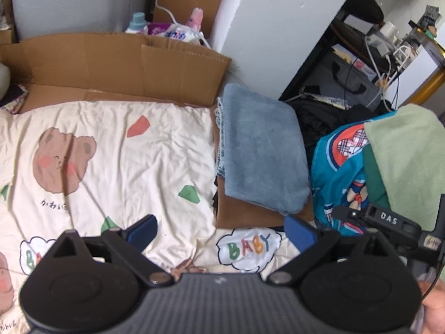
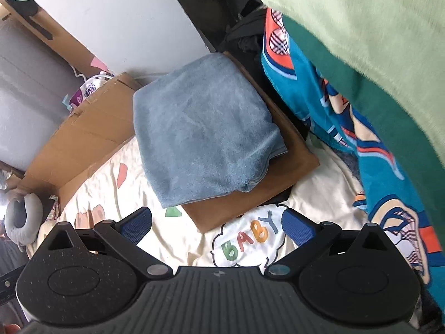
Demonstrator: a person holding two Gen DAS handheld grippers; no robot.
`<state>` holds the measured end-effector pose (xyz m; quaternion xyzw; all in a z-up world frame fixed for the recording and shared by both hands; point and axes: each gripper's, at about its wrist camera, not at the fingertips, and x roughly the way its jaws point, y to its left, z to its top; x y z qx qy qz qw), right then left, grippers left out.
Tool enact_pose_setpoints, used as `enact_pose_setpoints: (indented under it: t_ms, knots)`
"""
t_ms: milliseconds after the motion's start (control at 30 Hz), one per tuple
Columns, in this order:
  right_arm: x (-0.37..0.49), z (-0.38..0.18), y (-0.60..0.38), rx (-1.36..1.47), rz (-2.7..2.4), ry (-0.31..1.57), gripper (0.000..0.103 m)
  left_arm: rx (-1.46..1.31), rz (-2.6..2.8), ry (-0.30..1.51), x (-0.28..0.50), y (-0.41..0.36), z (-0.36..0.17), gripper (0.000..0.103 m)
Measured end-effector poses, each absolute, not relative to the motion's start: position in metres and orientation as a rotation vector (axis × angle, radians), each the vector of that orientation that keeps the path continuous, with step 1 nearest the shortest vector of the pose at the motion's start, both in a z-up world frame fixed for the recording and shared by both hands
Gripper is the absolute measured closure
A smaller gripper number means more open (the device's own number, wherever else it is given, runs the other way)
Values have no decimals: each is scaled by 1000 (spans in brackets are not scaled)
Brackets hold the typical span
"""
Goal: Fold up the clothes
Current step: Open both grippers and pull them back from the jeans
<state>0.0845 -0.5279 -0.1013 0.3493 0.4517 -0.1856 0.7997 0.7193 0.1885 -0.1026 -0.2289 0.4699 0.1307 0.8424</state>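
Note:
A folded blue fleece cloth point(image 1: 261, 150) point(image 2: 205, 130) lies on top of a folded brown garment point(image 1: 242, 214) point(image 2: 258, 192) on a cream bedsheet point(image 1: 116, 161) point(image 2: 172, 239) printed with bears and "BABY". My left gripper point(image 1: 221, 235) hovers above the sheet, open, with nothing between its blue pads. My right gripper point(image 2: 217, 222) is also open and empty, above the "BABY" print just in front of the brown garment. To the right lies a heap of unfolded clothes: a teal printed garment point(image 1: 336, 167) point(image 2: 328, 105) under a light green cloth point(image 1: 408, 156) point(image 2: 370, 19).
Flattened cardboard point(image 1: 116, 64) point(image 2: 83, 144) stands along the far edge of the bed, with bottles and packets point(image 1: 167, 30) behind it. A white wall panel point(image 1: 275, 19) rises beside it. A cluttered dark shelf with cables point(image 1: 358, 66) is at far right. A grey neck pillow point(image 2: 23, 220) lies left.

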Motion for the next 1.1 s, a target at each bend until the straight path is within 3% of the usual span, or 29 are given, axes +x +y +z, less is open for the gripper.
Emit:
enact_pose_setpoints:
  t_ms: [1100]
  knots:
    - [54, 51, -459, 610, -332, 970, 0, -342, 321, 1006, 601, 210, 51, 1]
